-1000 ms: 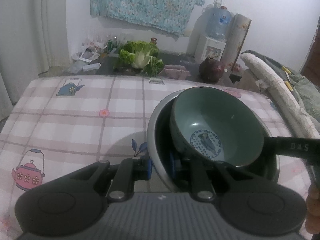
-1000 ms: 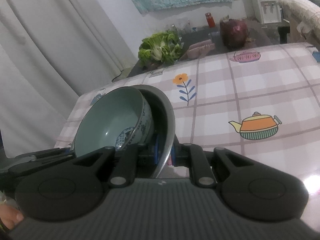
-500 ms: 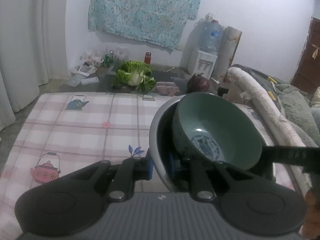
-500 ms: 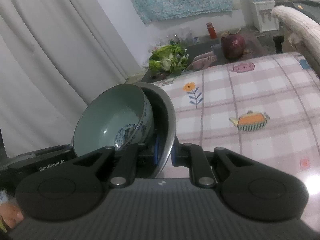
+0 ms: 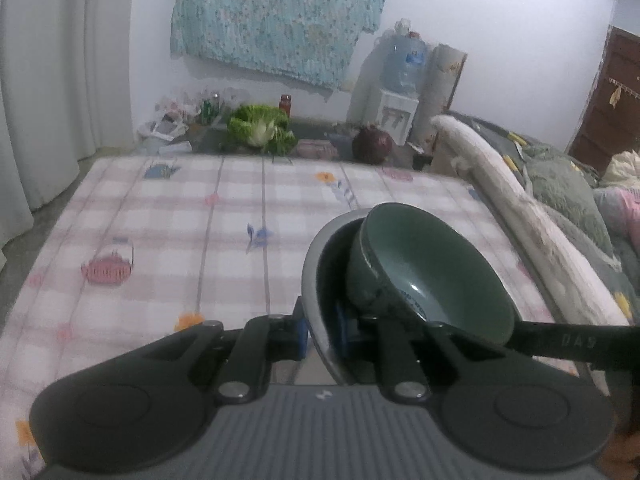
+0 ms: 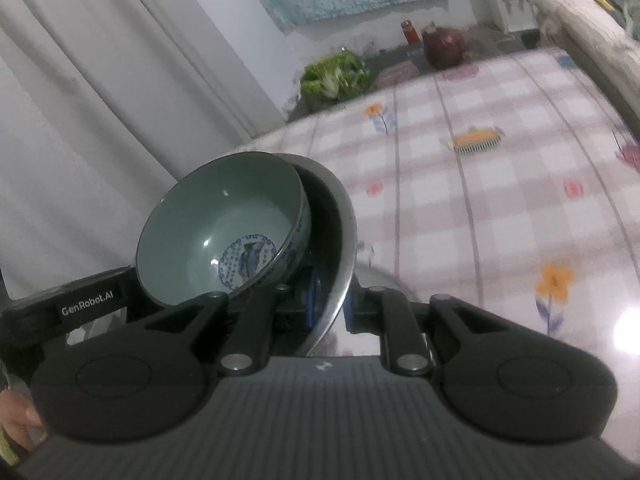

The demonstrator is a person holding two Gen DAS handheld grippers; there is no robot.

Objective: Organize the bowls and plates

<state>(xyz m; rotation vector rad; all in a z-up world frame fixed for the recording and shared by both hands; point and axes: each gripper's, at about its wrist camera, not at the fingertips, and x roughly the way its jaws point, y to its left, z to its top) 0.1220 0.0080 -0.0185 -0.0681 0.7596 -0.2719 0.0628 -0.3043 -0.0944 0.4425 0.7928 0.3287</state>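
Observation:
A green ceramic bowl (image 5: 432, 272) with a blue fish motif sits nested inside a larger steel bowl (image 5: 314, 280). My left gripper (image 5: 322, 334) is shut on the near rim of the steel bowl. My right gripper (image 6: 328, 300) is shut on the opposite rim of the same steel bowl (image 6: 340, 240), with the green bowl (image 6: 224, 224) tilted inside it. Both bowls are held up in the air above the table (image 5: 168, 232). The right gripper's body (image 5: 568, 342) shows at the right edge of the left wrist view.
The table has a pink checked cloth (image 6: 500, 184) with teapot and flower prints. Behind it stand a cabbage (image 5: 258, 128), a red onion (image 5: 372, 146), jars and a water dispenser (image 5: 396, 92). A curtain (image 6: 100, 80) hangs at left; bedding (image 5: 560, 200) lies at right.
Both grippers have lifted the nested bowls higher and drawn them back from the table. The table now looks farther below. The grip on the steel rim is unchanged.

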